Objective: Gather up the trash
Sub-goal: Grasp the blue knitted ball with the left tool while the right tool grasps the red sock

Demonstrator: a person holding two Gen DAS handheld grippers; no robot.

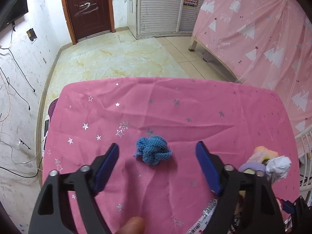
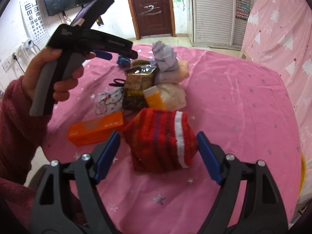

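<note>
My left gripper (image 1: 158,152) is open above the pink star-print tablecloth (image 1: 214,117), its blue pads either side of a balled blue knit sock (image 1: 153,152) without touching it. My right gripper (image 2: 159,140) is open, its pads flanking a red striped sock (image 2: 161,140) lying on the cloth. Behind the red sock sits a pile: an orange box (image 2: 95,128), a brown foil snack bag (image 2: 136,85), an orange-and-white tube (image 2: 155,98), a crumpled white tissue (image 2: 173,95), a lilac cloth ball (image 2: 165,58) and a patterned sock (image 2: 109,102). The left gripper's handle (image 2: 64,74) shows in the right wrist view, held in a hand.
A crumpled white paper (image 1: 277,167) and pastel cloths (image 1: 261,156) lie at the table's right edge. A foil wrapper (image 1: 204,216) lies by the left gripper's right finger. Beyond the table are tiled floor (image 1: 117,58), a brown door (image 1: 87,7) and a pink curtain (image 1: 263,39).
</note>
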